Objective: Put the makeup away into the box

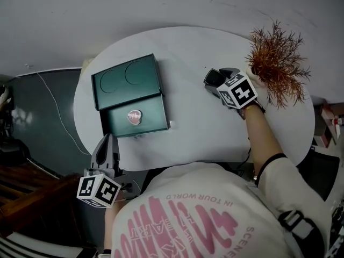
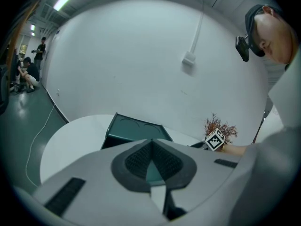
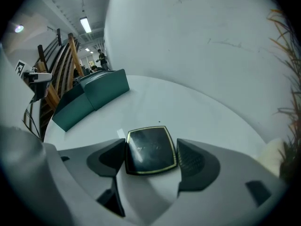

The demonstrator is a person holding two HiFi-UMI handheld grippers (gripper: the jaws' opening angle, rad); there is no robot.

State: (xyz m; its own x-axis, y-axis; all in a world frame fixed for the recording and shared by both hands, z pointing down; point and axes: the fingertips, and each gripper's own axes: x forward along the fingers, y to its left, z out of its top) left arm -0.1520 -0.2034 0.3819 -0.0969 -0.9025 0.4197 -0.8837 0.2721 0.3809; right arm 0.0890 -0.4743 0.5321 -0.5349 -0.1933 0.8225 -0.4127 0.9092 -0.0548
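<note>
white round table [image 1: 188, 128] under a pale wall, with an open dark green box [image 1: 153, 120] on its left side. right gripper [image 3: 150, 147] stands wide around a black square gold-rimmed compact [image 3: 149, 153] lying on the table well apart from the box, one pad touching it and the other a sliver off. left gripper [image 1: 107, 141], jaws together and empty, hangs at the table's near edge.

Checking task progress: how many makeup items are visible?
2. A black square gold-rimmed compact lies on the white table between the right gripper's open jaws; a small round pinkish item sits in the open green box. Others may be hidden inside.
</note>
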